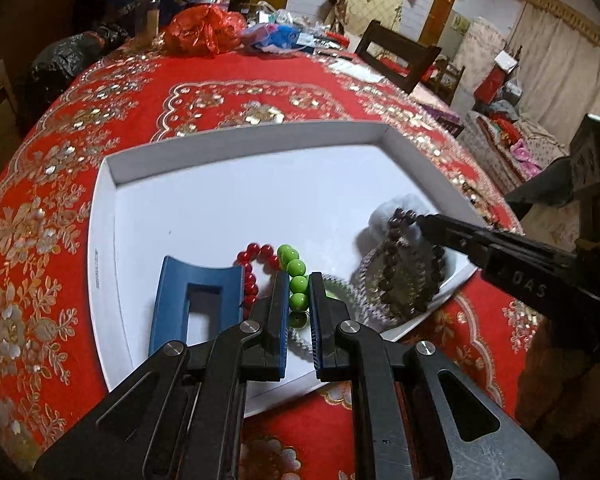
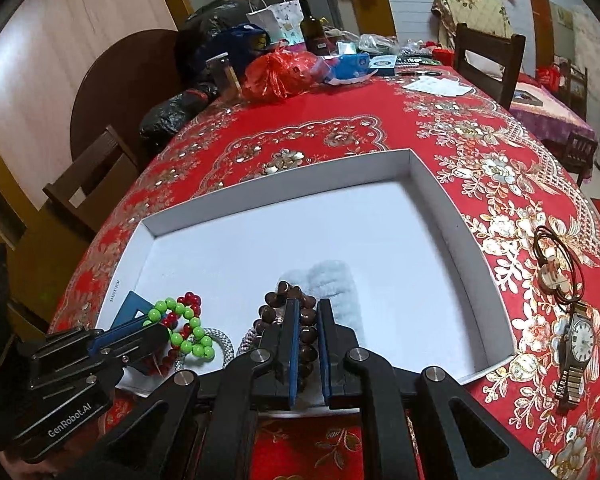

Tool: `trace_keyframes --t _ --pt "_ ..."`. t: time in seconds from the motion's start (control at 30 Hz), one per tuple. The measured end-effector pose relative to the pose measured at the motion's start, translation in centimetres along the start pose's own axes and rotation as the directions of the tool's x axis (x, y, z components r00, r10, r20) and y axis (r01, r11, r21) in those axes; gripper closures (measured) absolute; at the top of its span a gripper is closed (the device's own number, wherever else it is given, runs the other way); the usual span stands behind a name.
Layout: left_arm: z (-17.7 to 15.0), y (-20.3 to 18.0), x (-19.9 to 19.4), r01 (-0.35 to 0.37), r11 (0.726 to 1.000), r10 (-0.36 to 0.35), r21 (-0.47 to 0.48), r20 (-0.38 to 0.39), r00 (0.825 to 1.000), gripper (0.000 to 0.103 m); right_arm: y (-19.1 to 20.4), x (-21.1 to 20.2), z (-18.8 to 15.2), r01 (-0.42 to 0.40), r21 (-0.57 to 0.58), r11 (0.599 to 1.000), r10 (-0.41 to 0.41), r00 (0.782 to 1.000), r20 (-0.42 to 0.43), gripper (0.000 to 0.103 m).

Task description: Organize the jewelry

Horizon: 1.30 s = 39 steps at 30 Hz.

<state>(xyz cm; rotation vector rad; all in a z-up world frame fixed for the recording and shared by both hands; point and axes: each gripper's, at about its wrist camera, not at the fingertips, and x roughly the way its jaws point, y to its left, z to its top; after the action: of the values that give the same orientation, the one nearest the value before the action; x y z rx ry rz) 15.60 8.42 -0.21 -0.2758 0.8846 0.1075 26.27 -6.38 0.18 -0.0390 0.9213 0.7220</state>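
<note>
In the white tray (image 1: pixel 236 140) on the desk (image 2: pixel 332 120), the left claw (image 1: pixel 299 280) pinches the green beads (image 1: pixel 296 267), hiding the lower ones. The right claw (image 2: pixel 308 312) clamps the brown beads (image 2: pixel 296 300), partly covered.

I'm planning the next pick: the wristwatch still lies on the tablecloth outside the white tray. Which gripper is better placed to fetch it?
Probably the right gripper: the wristwatch lies just past the white tray on its side. The left gripper is across the tray at the green beads.
</note>
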Motion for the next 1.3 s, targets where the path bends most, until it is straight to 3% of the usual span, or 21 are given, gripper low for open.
trace_keyframes --t 0.47,0.53,0.57,0.63,0.73,0.9,1.0,1.03,1.07,1.1,1.23,1.3 --pt "-1.0 -0.1 1.0 -0.066 0.998 0.065 -0.003 -0.030 0.997 0.093 -0.2 0.8 -0.5 0.033 0.000 0.999 -0.033 0.999 -0.042 0.093" --pt "-1.1 -0.2 0.9 -0.060 0.998 0.059 0.000 -0.032 0.998 0.081 -0.1 0.6 -0.4 0.009 0.008 1.000 -0.009 0.999 -0.039 0.084" --pt "-1.2 -0.2 0.9 -0.056 0.998 0.056 0.003 -0.031 0.998 0.076 0.0 0.4 -0.5 -0.004 0.006 1.000 0.004 0.999 -0.036 0.070" --pt "-1.3 -0.5 0.6 -0.052 0.999 0.052 0.006 -0.021 0.998 0.051 0.4 -0.3 -0.6 -0.024 -0.005 1.000 0.024 1.000 -0.017 0.057" --pt "-1.6 -1.1 -0.6 -0.059 0.998 0.059 0.025 0.014 0.998 0.034 1.3 -1.7 -0.9 -0.019 -0.041 0.999 0.019 1.000 0.013 0.057" --pt "-2.3 -2.2 -3.2 -0.090 0.994 0.088 0.054 0.046 0.995 0.021 2.0 -5.2 -1.3 -0.004 -0.052 0.999 0.008 0.996 0.087 0.057" --pt "-3.0 -2.5 -4.5 -0.132 0.990 0.130 0.053 0.026 0.991 0.000 2.1 -7.5 -1.9 0.042 -0.035 0.998 -0.038 0.993 0.115 0.054" --pt "-3.4 -2.5 -5.1 -0.148 0.988 0.146 0.049 0.032 0.989 0.000 2.2 -8.1 -2.2 0.070 -0.030 0.997 -0.066 0.991 0.114 0.050" --pt "-3.8 -2.4 -5.8 -0.162 0.986 0.160 0.043 0.044 0.986 0.000 2.3 -8.5 -2.5 0.102 -0.026 0.994 -0.098 0.989 0.109 0.038" --pt "-4.1 -2.4 -6.3 -0.170 0.985 0.168 0.037 0.053 0.984 0.000 2.5 -9.0 -2.9 0.143 -0.026 0.989 -0.140 0.985 0.099 0.036" --pt "-5.2 -2.7 -8.6 -0.237 0.971 0.232 0.038 0.102 0.967 0.000 3.0 -9.9 -4.1 0.206 -0.043 0.978 -0.202 0.977 0.073 0.035" --pt "-5.6 -2.9 -9.6 -0.292 0.955 0.284 0.045 0.127 0.950 0.000 3.2 -10.4 -4.6 0.222 -0.053 0.974 -0.218 0.973 0.076 0.035"
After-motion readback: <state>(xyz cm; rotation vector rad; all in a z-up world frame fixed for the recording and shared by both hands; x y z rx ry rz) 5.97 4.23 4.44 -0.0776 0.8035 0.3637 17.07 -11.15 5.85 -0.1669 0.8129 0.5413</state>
